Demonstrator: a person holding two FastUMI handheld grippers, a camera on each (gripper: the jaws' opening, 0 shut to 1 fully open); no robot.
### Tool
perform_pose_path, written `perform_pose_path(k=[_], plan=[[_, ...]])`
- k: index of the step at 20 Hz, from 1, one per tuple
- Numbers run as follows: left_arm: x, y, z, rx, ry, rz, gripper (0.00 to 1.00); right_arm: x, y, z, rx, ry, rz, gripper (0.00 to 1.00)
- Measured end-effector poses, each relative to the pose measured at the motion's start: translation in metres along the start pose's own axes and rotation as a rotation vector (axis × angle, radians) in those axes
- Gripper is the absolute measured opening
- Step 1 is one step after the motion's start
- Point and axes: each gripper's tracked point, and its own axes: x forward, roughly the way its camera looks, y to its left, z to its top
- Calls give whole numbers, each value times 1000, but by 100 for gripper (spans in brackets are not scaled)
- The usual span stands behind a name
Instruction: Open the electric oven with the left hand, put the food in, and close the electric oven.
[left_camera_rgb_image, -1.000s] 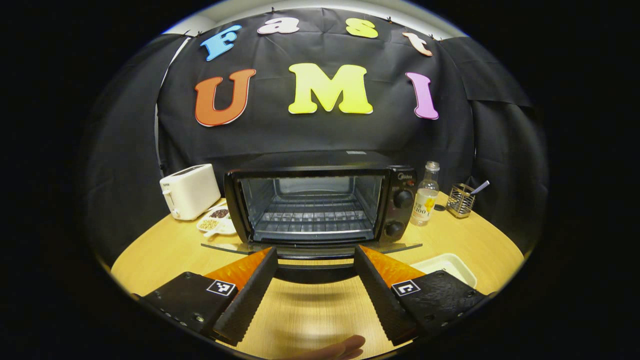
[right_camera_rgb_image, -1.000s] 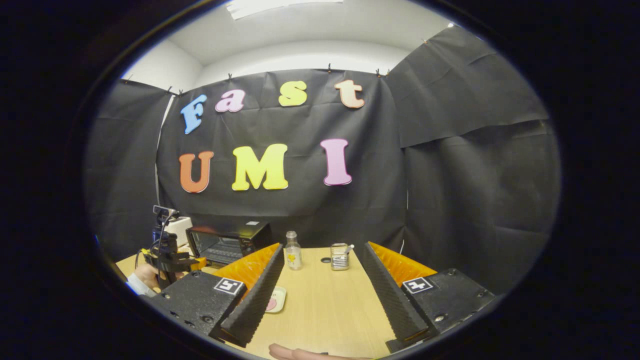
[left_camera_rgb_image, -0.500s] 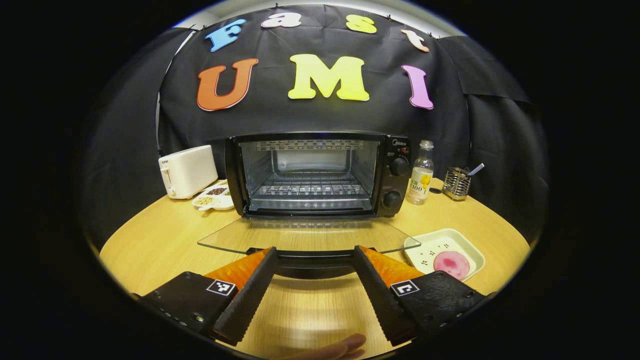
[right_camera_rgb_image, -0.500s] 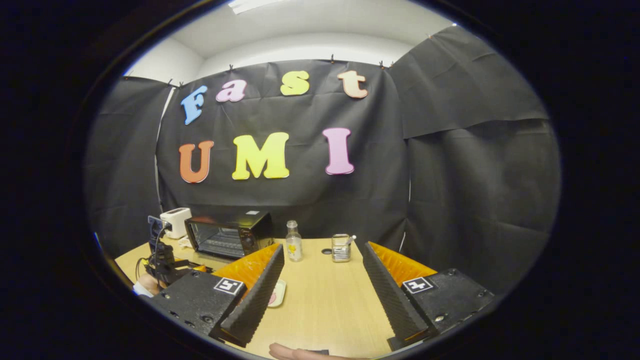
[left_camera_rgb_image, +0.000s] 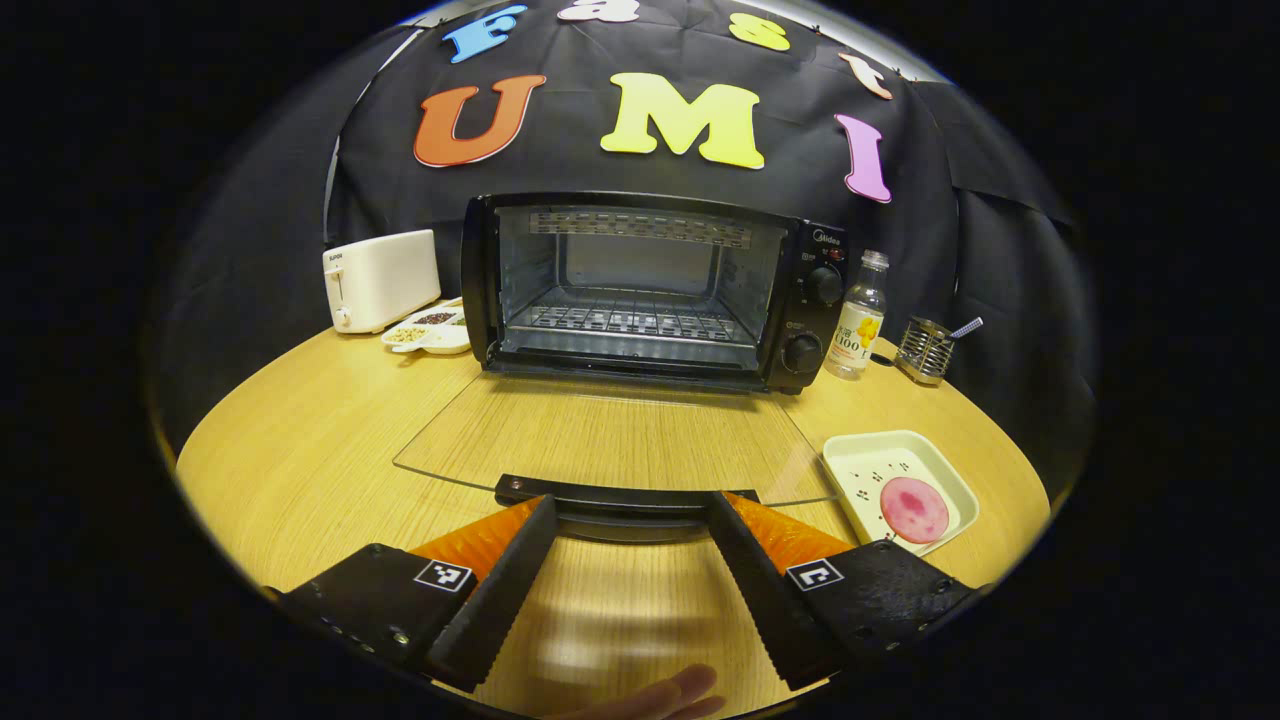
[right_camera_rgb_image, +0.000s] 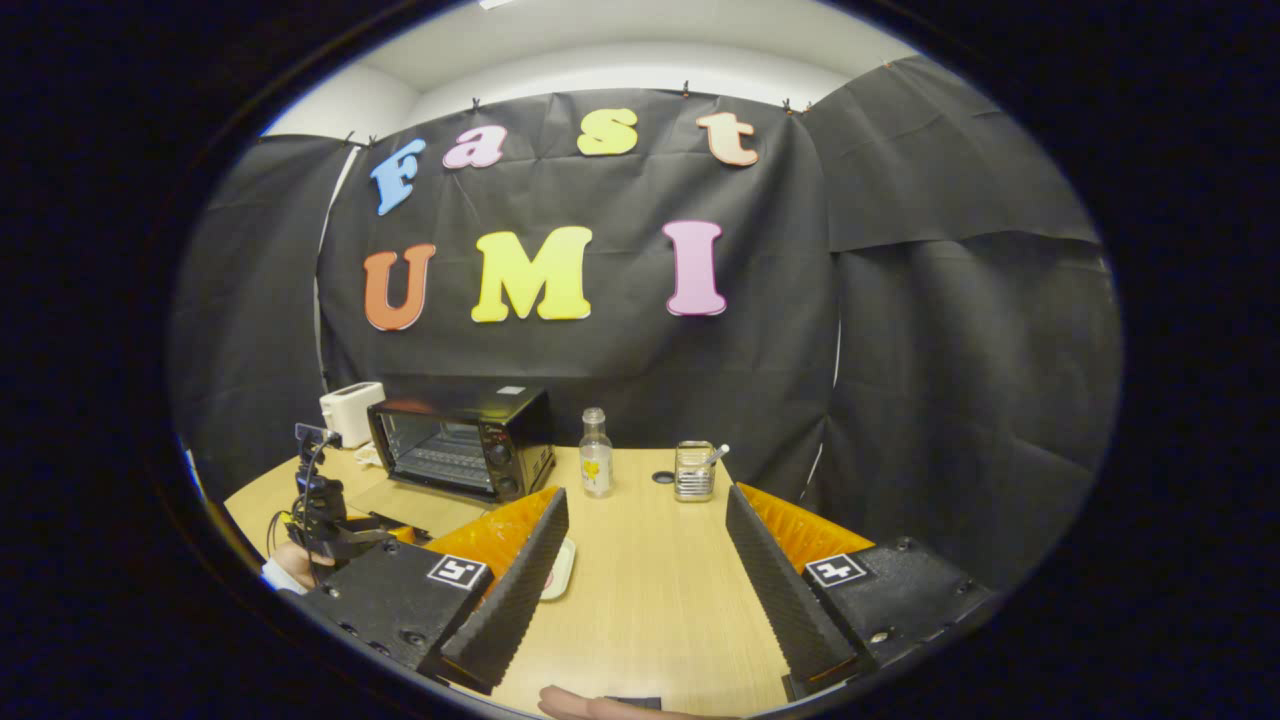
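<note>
Straight ahead of the left gripper (left_camera_rgb_image: 630, 520) stands the oven (left_camera_rgb_image: 655, 290), its glass door (left_camera_rgb_image: 610, 435) swung fully down and lying flat above the surface (left_camera_rgb_image: 300, 450). The door's handle (left_camera_rgb_image: 615, 497) sits between the gripper's spread fingers at their tips; whether either finger touches it I cannot tell, and the gripper is wide open, clamped on nothing. Inside the oven a wire rack (left_camera_rgb_image: 630, 320) is bare. Ahead and to the right of this gripper, just beside the door's right corner, a white tray (left_camera_rgb_image: 850, 460) holds the pink food (left_camera_rgb_image: 913, 508). Farther ahead on the right stand a bottle (left_camera_rgb_image: 862, 318) and a wire holder (left_camera_rgb_image: 923, 350); ahead on the left are a toaster (left_camera_rgb_image: 380, 280) and a small dish (left_camera_rgb_image: 430, 333).

From the right gripper (right_camera_rgb_image: 645, 525), also wide open and empty, the oven (right_camera_rgb_image: 462, 440) lies ahead to the left, with the left gripper (right_camera_rgb_image: 325, 515) in front of it. The tray (right_camera_rgb_image: 560, 570) peeks out just beyond its left finger.
</note>
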Motion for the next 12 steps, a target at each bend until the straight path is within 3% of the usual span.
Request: perform_pose_path(k=[4,6,12], plan=[[-4,5,7,-15,-21,10,98,22,8,-15,-9,82,14,100],[-11,17,12,-13,-18,55,98,39,14,-26,-43,152,31,97],[-65,26,57,-6,-160,67,95,100,23,-70,-87,397,47,97]])
